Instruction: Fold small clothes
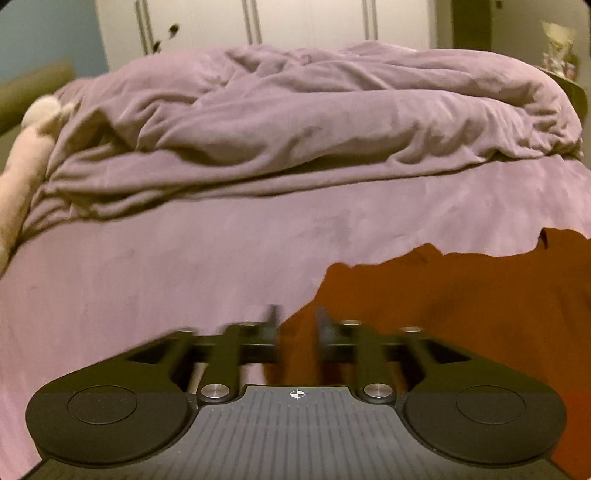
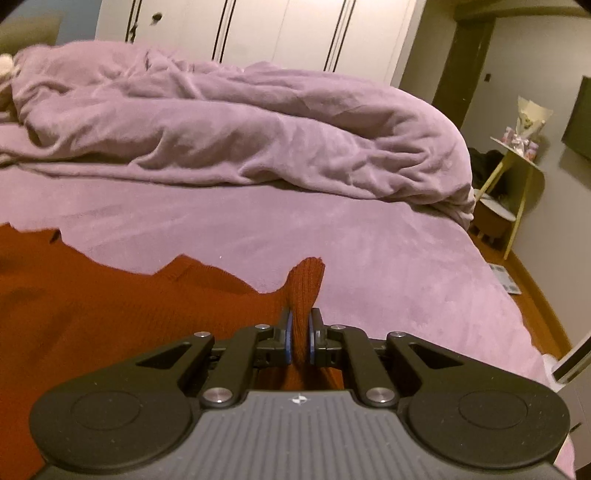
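Observation:
A rust-red knit sweater (image 1: 461, 306) lies spread on the purple bed sheet (image 1: 166, 266). My left gripper (image 1: 297, 325) sits at the sweater's left edge with red fabric between its blurred fingers, jaws a little apart. In the right wrist view the sweater (image 2: 110, 317) fills the lower left. My right gripper (image 2: 300, 336) is shut on a ribbed edge of the sweater (image 2: 308, 280), which stands up between the blue pads (image 2: 289, 334).
A rumpled purple duvet (image 2: 240, 136) is heaped across the far half of the bed. A plush toy (image 1: 26, 158) lies at the far left. A small side table (image 2: 517, 173) stands right of the bed. White wardrobe doors (image 2: 277, 33) are behind.

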### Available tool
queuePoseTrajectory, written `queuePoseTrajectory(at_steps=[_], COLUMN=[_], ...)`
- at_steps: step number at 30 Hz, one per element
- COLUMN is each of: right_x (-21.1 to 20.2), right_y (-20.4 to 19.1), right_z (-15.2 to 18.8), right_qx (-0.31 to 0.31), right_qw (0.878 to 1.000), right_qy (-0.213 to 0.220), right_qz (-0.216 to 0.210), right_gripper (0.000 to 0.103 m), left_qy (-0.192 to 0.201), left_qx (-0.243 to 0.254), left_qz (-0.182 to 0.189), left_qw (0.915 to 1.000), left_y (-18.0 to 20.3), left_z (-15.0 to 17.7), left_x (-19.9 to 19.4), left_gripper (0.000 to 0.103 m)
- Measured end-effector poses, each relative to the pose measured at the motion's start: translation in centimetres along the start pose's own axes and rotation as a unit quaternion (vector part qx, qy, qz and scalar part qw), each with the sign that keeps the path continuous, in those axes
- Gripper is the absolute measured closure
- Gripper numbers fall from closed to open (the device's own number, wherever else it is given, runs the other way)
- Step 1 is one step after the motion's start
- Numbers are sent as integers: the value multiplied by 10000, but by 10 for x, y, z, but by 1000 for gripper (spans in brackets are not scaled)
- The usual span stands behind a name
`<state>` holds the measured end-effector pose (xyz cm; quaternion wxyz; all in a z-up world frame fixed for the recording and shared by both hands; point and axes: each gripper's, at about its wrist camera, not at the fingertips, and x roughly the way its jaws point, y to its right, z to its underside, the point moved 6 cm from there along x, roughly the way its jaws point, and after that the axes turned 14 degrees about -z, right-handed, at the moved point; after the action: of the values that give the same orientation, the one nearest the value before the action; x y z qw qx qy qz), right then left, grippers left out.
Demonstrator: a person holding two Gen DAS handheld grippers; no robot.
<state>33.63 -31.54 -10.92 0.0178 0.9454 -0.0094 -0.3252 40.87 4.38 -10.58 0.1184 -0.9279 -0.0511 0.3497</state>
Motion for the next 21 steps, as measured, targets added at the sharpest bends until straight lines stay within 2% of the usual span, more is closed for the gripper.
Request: queuePoseTrajectory(at_steps=[1,3,4,6,8,10,11,12,13,16,17,19,21], right_x=[-1,-1,-1,1,4,5,5,6,6,0,-3,-9,-11], right_y=[2,6,7,7,6,5,3,1,0,-7,-9,-11,-9], right_z=[1,5,8,14,19,22,22,22,21,12,5,-7,-15], right_qx=[64,241,331,464,573,569,561,540,473,-4,-151,-455,-461], right_qw=[10000,9995,9990,9975,9960,9960,9958,9955,9962,9997,9999,9978,9968], right_qy=[-14,-108,-166,-294,-381,-385,-391,-406,-400,-139,26,357,510], right_qz=[-30,-168,-262,-438,-570,-574,-606,-659,-615,-216,-76,328,410], right_gripper=[91,80,79,77,77,78,85,90,95,97,103,103,103], left_qy=[-7,-61,-97,-114,-171,-215,-236,-256,-251,62,189,366,286], left_qx=[-79,-92,-63,-48,5,128,188,267,312,274,217,68,-17], left_qz=[113,173,149,162,202,194,179,169,114,-176,-327,-575,-613], left_qw=[9999,9998,9998,9998,9996,9995,9994,9992,9991,9994,9991,9977,9977], left_y=[-5,-6,-6,-6,-3,2,5,8,11,11,9,3,-3], left_z=[4,9,10,14,15,18,19,20,21,17,15,11,10], left_x=[-2,-4,-3,-4,-2,0,2,4,5,-1,-4,-7,-3], left_gripper=[52,51,49,37,37,44,58,81,91,97,98,101,101])
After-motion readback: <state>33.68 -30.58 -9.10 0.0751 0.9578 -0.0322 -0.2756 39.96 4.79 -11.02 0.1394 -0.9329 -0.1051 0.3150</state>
